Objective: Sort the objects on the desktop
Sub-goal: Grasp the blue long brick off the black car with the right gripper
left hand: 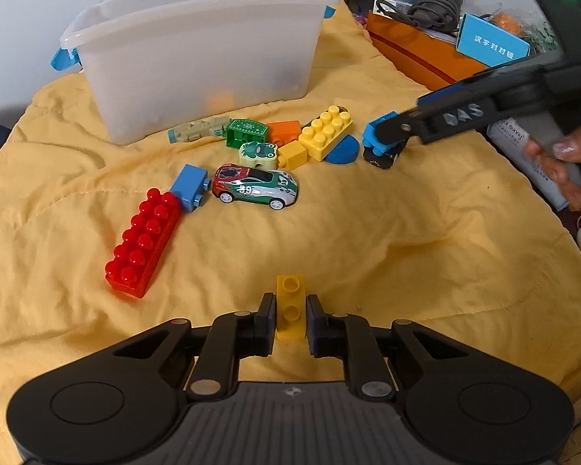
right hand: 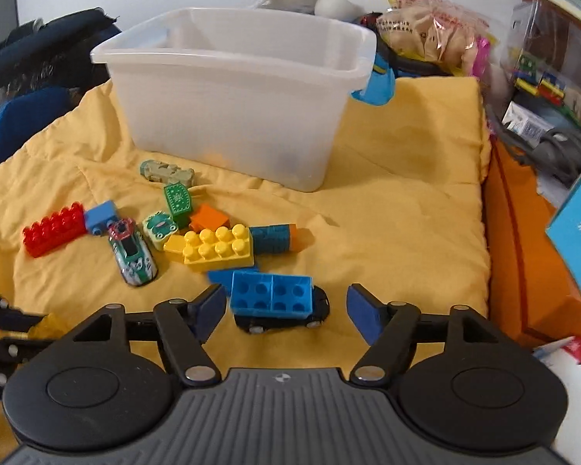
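The left tongs (left hand: 289,319) pinch a small yellow brick (left hand: 289,306) just above the yellow quilt (left hand: 368,240). The right tongs (right hand: 286,310) stand spread around a blue block (right hand: 272,296) riding a black toy car (right hand: 282,319). Closing there could topple the block, and the clear bin (right hand: 232,97) sits well apart.

Yellow brick (left hand: 289,307) upright, toys scattered (left hand: 256,186) on cloth

The toy racing car (left hand: 255,190) carries the number 59 on its door and again on its hood (smaller lettering on it reads "RACING"). The right gripper's arm (left hand: 464,116) bears scratched letters "DAS". A blue box (left hand: 494,42) shows white Chinese characters. A white tube (left hand: 523,151) reads "sunny".
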The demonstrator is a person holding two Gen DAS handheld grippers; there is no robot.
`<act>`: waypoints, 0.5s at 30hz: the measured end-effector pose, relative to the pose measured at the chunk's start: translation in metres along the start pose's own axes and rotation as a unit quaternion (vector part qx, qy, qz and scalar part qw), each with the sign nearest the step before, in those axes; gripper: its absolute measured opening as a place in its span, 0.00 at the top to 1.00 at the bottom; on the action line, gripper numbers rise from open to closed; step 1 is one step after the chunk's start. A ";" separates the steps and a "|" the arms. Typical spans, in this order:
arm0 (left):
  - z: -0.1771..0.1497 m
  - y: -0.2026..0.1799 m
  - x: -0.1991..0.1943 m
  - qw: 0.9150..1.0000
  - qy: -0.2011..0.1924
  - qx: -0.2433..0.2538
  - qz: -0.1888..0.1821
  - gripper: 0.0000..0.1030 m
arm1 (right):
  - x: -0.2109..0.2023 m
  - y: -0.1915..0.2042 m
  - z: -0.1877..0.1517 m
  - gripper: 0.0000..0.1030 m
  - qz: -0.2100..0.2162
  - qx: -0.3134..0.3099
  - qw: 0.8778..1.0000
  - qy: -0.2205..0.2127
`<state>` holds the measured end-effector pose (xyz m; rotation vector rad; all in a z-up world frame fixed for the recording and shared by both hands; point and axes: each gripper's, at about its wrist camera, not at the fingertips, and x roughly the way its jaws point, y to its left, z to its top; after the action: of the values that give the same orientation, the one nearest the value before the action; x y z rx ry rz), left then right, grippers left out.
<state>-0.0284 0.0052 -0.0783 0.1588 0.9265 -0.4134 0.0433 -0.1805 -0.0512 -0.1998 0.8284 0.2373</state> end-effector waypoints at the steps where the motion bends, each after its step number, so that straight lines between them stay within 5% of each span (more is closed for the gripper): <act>1: 0.000 0.000 0.000 1.000 0.000 0.001 0.000 0.81 | 0.004 -0.002 0.000 0.35 0.005 0.013 1.000 0.003; 3: 0.000 0.000 0.000 1.000 0.000 0.001 0.000 0.81 | 0.012 -0.004 0.000 0.49 0.031 0.026 0.999 0.035; 6: 0.000 0.001 -0.001 1.000 -0.001 -0.002 0.003 0.79 | -0.001 0.009 -0.009 0.49 0.065 0.006 0.997 0.028; 11: -0.002 0.003 -0.002 1.000 -0.002 -0.005 0.004 0.79 | -0.026 0.052 -0.045 0.48 0.058 -0.124 0.990 0.013; 15: -0.001 0.003 -0.001 1.000 -0.001 -0.004 0.005 0.79 | -0.033 0.060 -0.068 0.43 0.060 -0.149 0.986 0.050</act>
<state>-0.0291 0.0085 -0.0782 0.1552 0.9245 -0.4006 -0.0425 -0.1454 -0.0765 -0.4449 0.9033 0.4679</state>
